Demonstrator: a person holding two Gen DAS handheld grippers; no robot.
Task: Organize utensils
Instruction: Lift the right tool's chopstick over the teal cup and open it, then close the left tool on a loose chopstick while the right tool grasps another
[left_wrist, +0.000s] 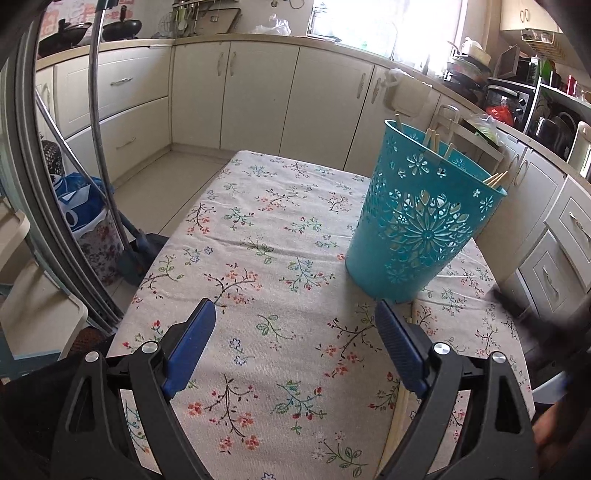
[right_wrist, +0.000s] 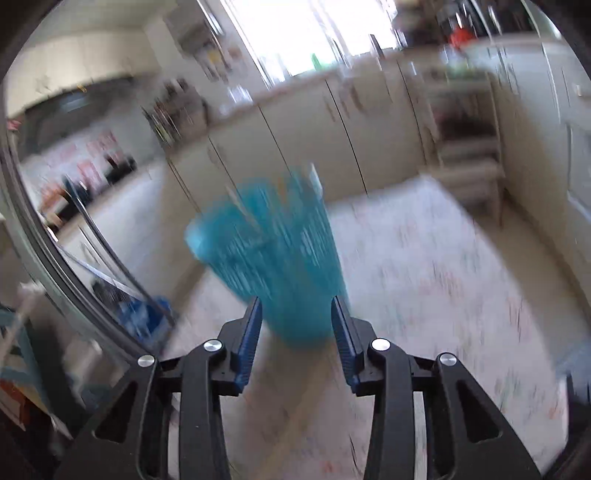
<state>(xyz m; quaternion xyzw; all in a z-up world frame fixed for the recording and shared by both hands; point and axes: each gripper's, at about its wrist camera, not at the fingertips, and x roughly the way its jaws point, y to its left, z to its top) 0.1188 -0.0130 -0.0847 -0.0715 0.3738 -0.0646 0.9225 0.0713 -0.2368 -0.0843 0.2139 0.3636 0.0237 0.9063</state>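
Teal perforated basket (left_wrist: 417, 218) upright on desk (left_wrist: 258, 236), chopsticks (left_wrist: 434, 142) inside. Left gripper (left_wrist: 295, 325) released; right gripper (right_wrist: 295, 314) parted, empty. Right view motion-blurred.

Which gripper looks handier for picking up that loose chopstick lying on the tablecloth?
Probably the left gripper: open, with the chopstick beside its right finger. The right gripper, blurred, faces the basket.

Left gripper (left_wrist: 295, 325): two black arms with triangular cut-outs, each carrying a blue ribbed pad (left_wrist: 192, 343) and joined by round silver screws (left_wrist: 149, 347). Right gripper (right_wrist: 295, 321): the same build, with black cut-out arms, blue pads (right_wrist: 249, 343) and silver screws (right_wrist: 380, 344); its surroundings are motion-blurred, so finer markings, if any, cannot be read.
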